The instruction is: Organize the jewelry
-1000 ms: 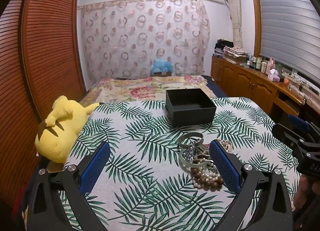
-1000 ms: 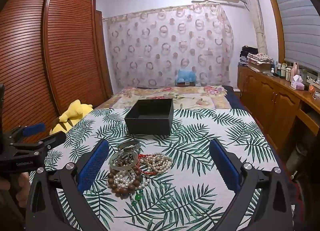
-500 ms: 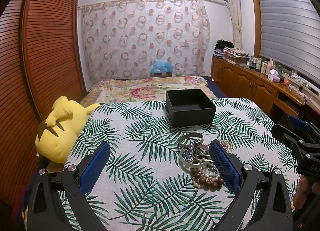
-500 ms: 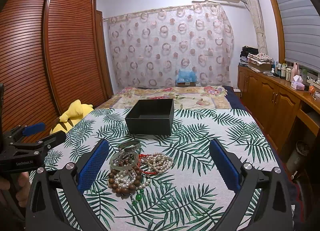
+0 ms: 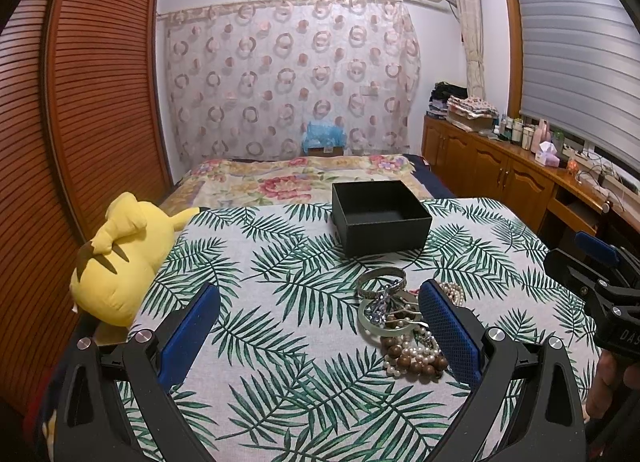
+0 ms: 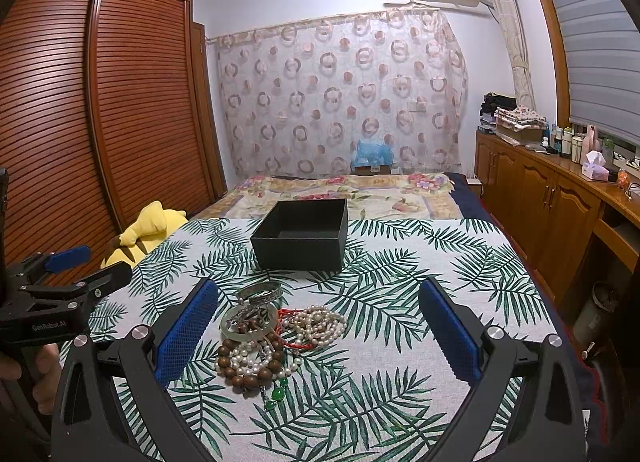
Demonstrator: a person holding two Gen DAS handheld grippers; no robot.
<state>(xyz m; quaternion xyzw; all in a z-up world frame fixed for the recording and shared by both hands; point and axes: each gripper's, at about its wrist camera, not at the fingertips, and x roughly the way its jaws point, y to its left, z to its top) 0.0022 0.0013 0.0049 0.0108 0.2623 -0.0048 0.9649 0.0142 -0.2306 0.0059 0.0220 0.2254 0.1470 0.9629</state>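
Blue-padded, the left gripper point(image 5: 320, 326) and right gripper point(image 6: 318, 322) both gape wide, holding nothing, above the leaf-print tablecloth point(image 6: 400, 342). Just ahead lies a tangled heap of pearl, wooden-bead and metal-bangle jewelry point(image 6: 276, 336); beyond it stands an open black square box point(image 6: 300, 238).

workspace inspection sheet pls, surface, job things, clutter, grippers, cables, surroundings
surface: palm-leaf cloth over the table.
job's things: black box open and empty; jewelry pile of beads, pearls and bangles in front of it, outside the box.
clutter: yellow plush toy at the table's left edge.
grippers: left gripper and right gripper both open, holding nothing.
cables: wires on the sideboard.
surroundings: bed, wardrobe, curtain.
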